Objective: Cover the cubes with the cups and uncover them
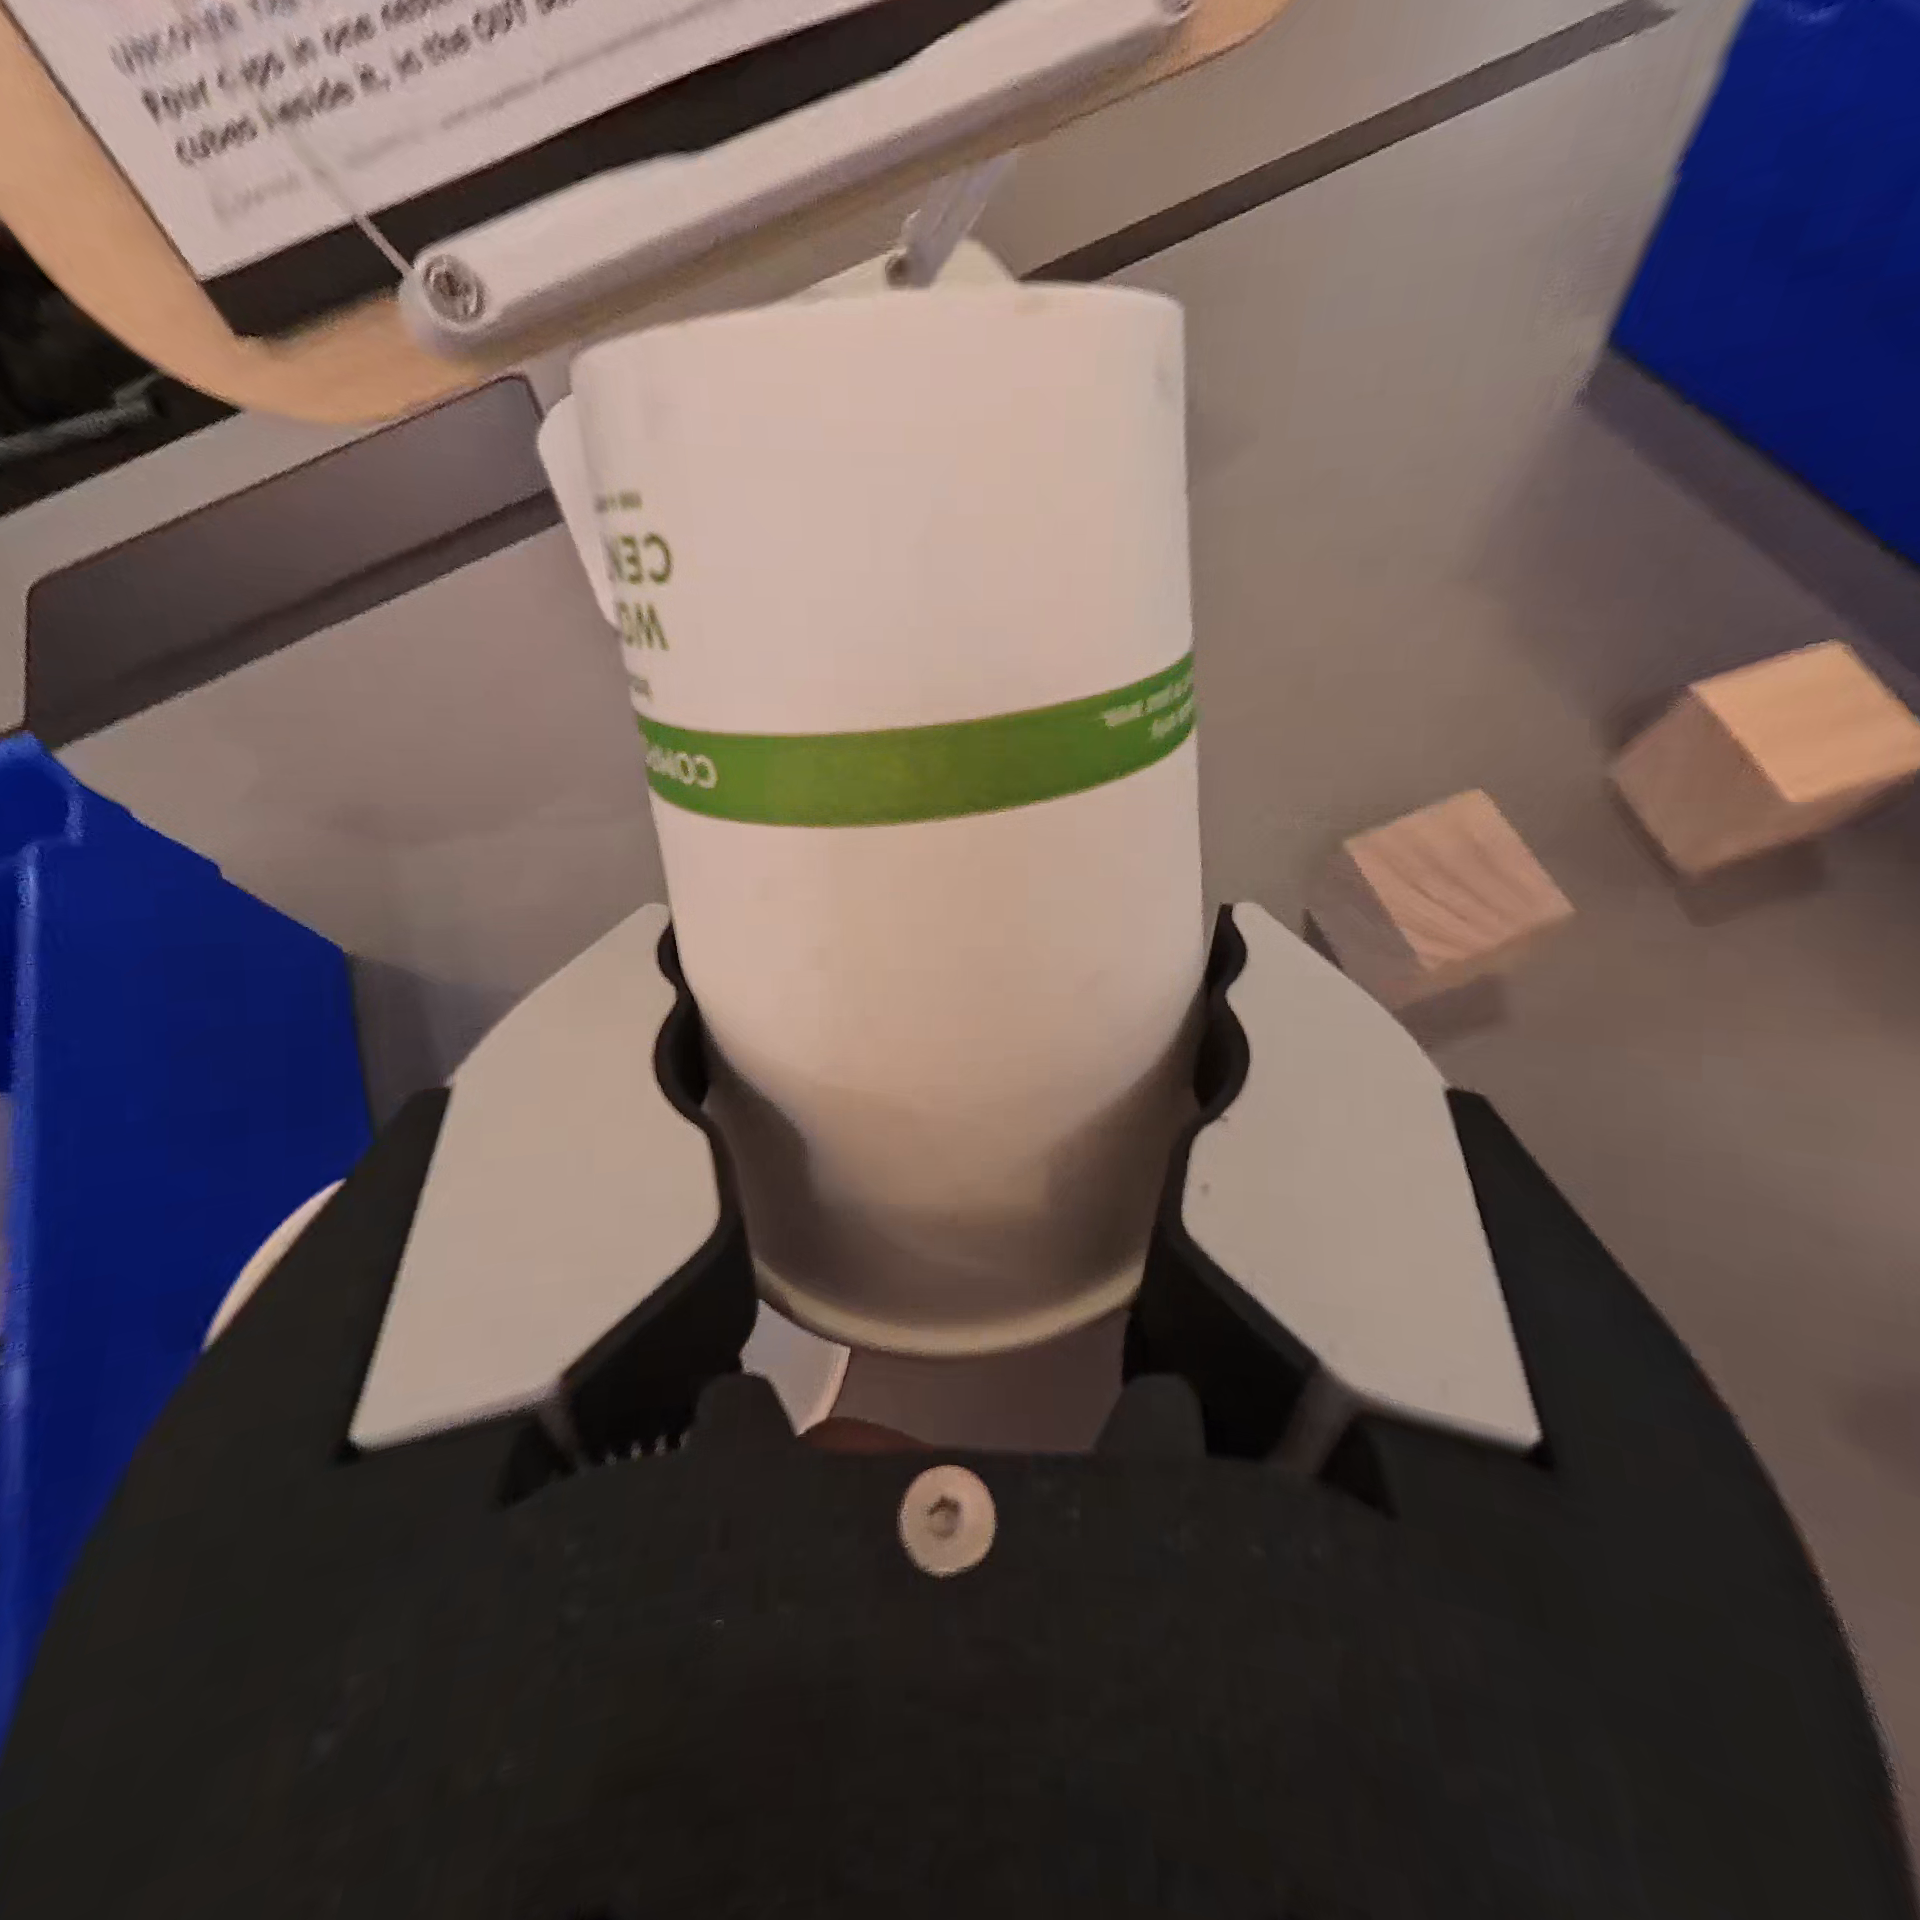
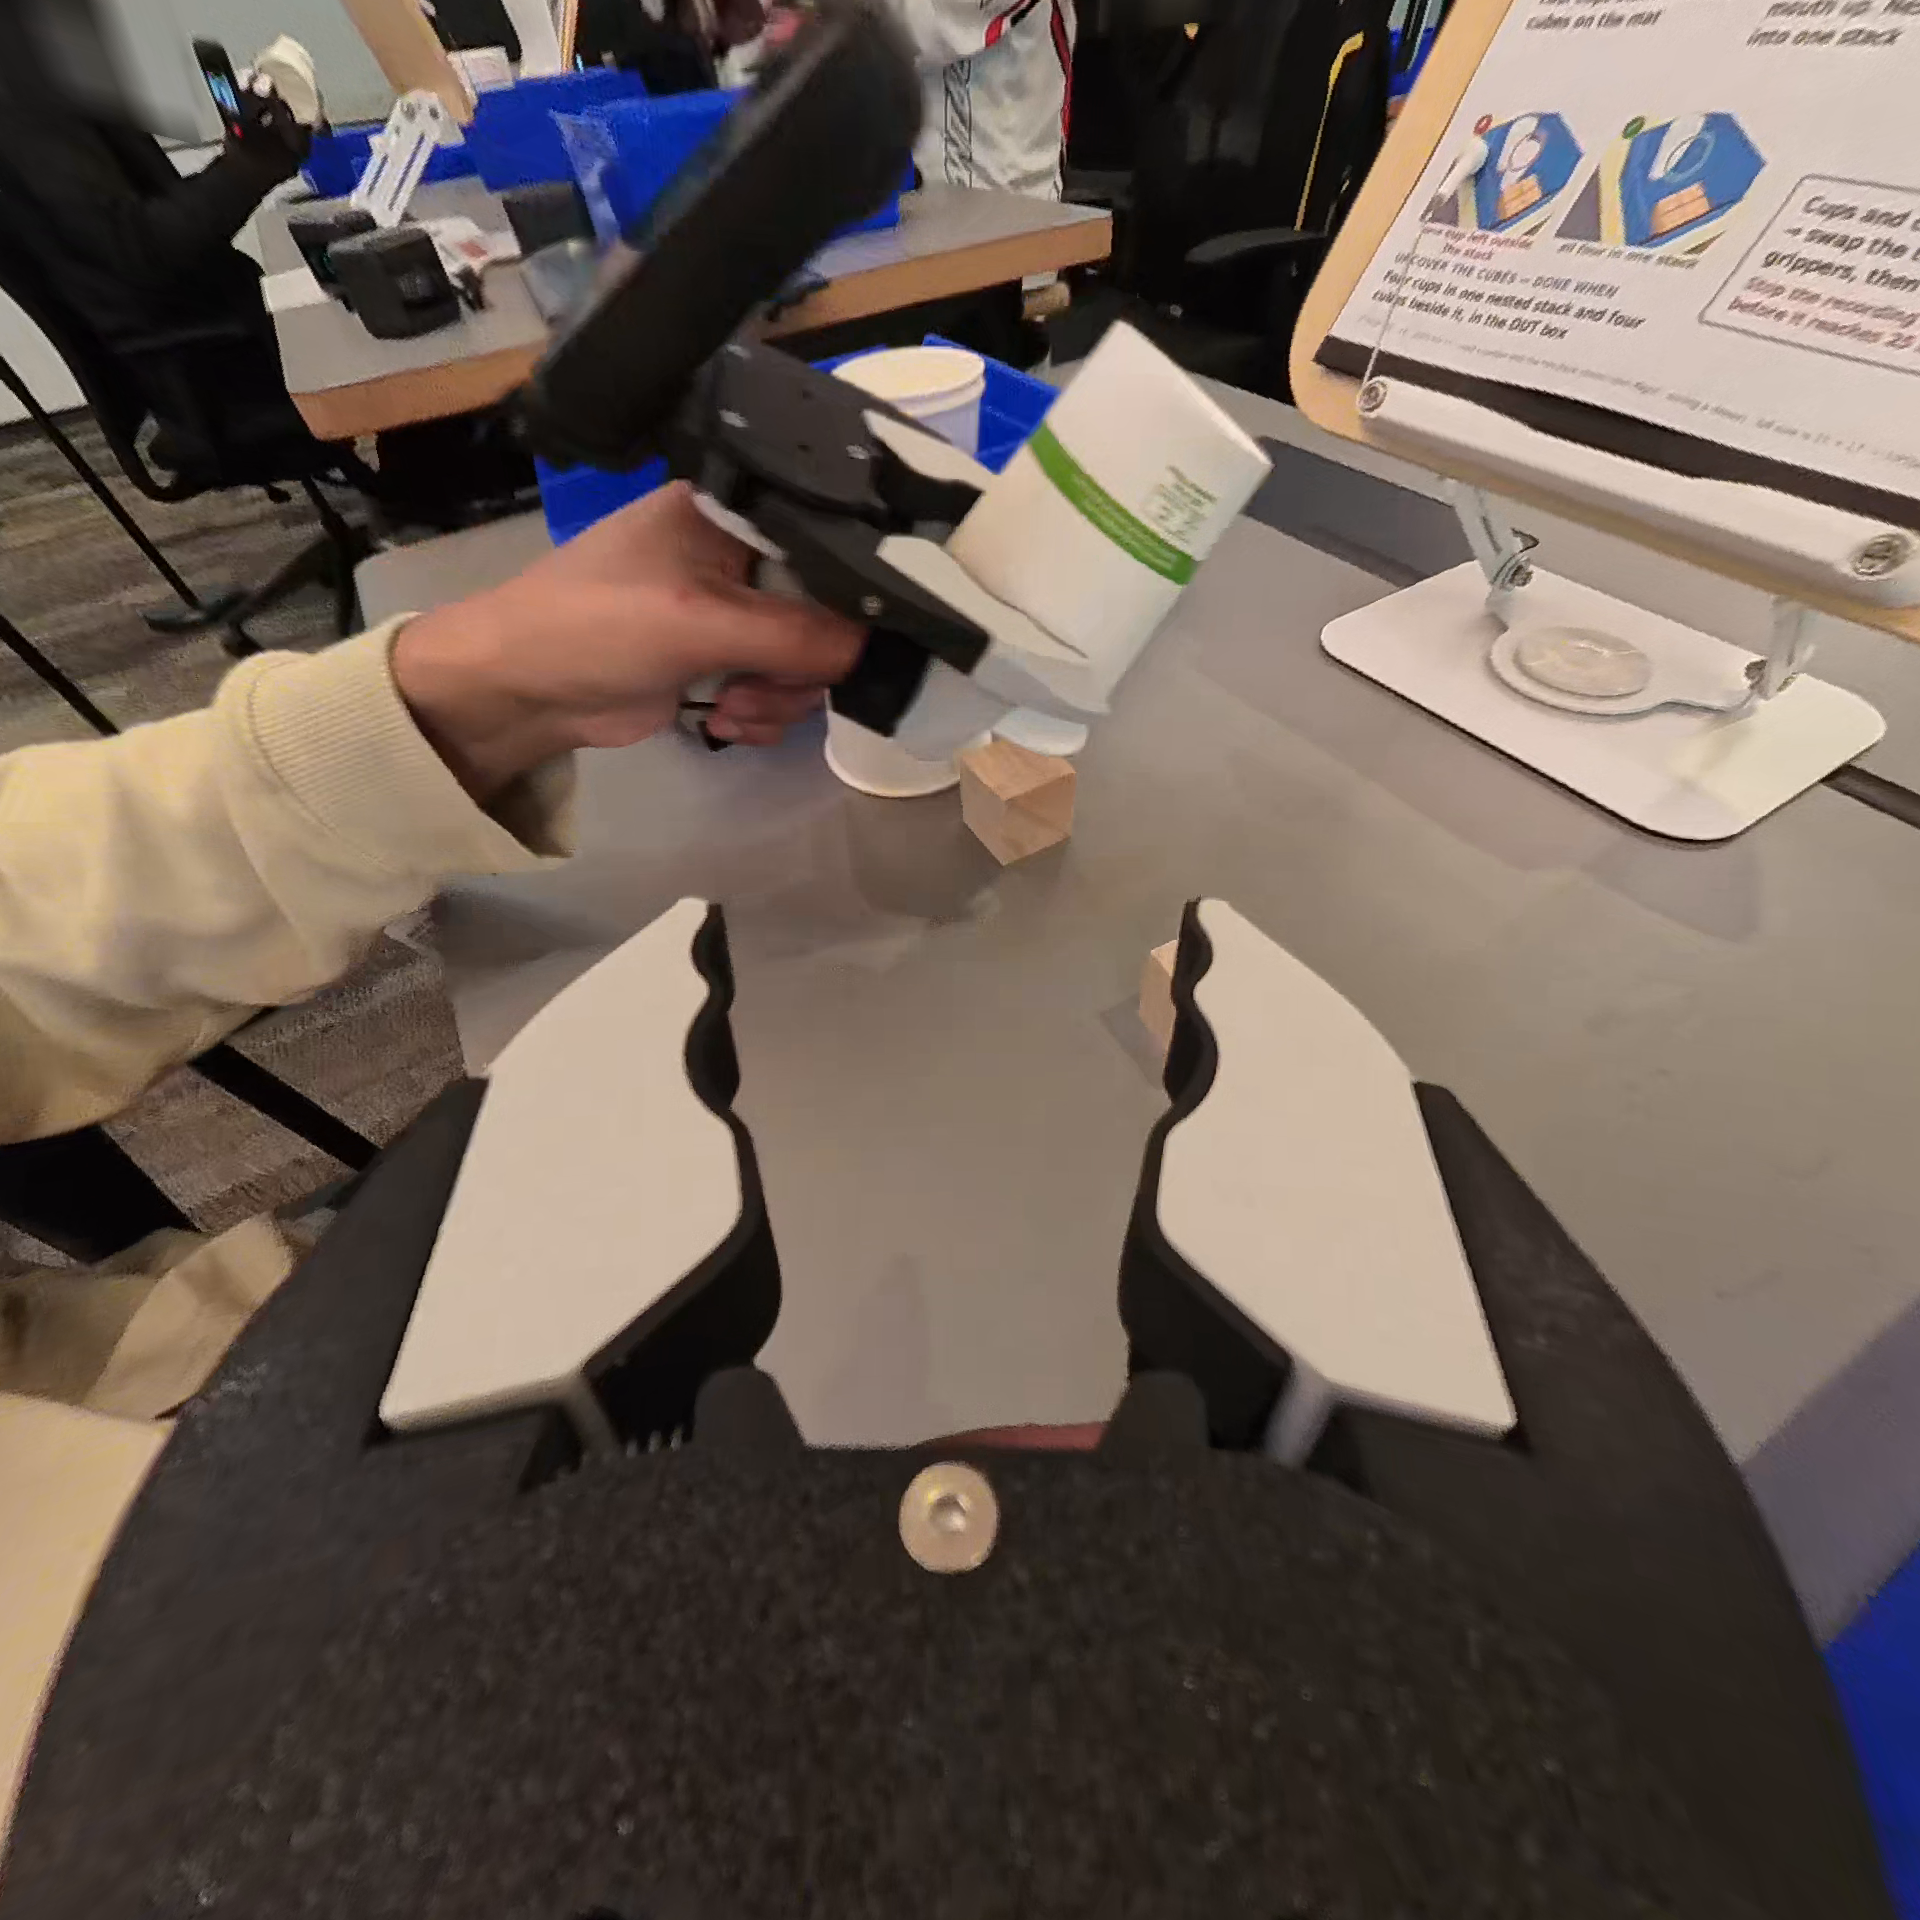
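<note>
In the left wrist view the left gripper [image 1: 940, 997] fills the lower half of the frame, its two fingers clamped on a white paper cup with a green band [image 1: 914, 748]. The cup's rolled rim sits deep between the fingers and its closed base points up the frame. At the right edge of the same view two wooden cubes [image 1: 1455, 914] [image 1: 1766, 769] lie on the grey table [image 1: 1143, 520], near each other but apart.

In the right wrist view the right gripper [image 2: 951, 997] occupies the lower centre, jaws spread wide with nothing between them, only bare tabletop. A person's hand [image 2: 623, 644] with a cream sleeve [image 2: 208, 831] reaches in from the left edge and holds the left gripper, with the banded cup tilted toward the upper right. Below it one white cup [image 2: 883, 753] stands mouth-down on the table, and a second seems to sit just behind it, partly hidden. One cube stands just beside that cup; another peeks out behind the right finger. A further cup [image 2: 920, 384] stands mouth-up in a blue bin [image 2: 997, 405] above centre. An instruction board on a white stand [image 2: 1600, 686] fills the upper right.
</note>
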Action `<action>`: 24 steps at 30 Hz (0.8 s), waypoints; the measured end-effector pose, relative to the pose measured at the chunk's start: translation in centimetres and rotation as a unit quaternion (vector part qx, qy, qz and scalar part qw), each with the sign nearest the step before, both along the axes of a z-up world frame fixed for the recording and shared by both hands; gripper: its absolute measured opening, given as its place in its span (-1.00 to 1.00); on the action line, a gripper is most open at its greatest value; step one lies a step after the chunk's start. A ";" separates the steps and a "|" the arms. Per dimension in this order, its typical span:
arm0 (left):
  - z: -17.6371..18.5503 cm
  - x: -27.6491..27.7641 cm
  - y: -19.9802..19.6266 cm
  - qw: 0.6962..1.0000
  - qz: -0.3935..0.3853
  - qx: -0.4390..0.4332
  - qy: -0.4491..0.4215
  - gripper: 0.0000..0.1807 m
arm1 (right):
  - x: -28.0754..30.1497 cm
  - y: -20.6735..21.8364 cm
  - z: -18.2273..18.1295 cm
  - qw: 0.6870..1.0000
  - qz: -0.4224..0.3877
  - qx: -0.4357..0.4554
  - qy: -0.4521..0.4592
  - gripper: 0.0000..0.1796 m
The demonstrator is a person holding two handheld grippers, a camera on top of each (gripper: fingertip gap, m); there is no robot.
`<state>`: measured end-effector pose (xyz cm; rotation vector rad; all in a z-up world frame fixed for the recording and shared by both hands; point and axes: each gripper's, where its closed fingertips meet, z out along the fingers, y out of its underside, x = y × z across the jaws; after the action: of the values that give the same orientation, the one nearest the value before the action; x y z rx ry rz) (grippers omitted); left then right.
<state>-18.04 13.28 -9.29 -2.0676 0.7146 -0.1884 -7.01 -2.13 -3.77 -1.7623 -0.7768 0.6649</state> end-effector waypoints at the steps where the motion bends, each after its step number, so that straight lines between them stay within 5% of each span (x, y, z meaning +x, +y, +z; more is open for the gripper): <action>1: -0.7 -0.1 0.8 1.000 0.020 -0.004 0.002 0.03 | -0.2 -0.1 -0.2 1.000 0.002 0.002 -0.008 -0.10; 9: -5.2 -0.5 2.3 0.993 0.108 0.000 0.042 0.03 | -0.7 -0.7 -0.4 1.000 0.015 0.000 -0.009 -0.11; 24: -9.8 -2.0 -1.7 0.989 0.106 -0.102 -0.006 0.03 | -0.3 -1.1 0.4 1.000 0.016 0.002 -0.004 -0.13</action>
<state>-20.03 11.56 -19.13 -2.3194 0.4803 -0.1584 -7.29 -3.19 -3.35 -1.7533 -0.8121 0.6767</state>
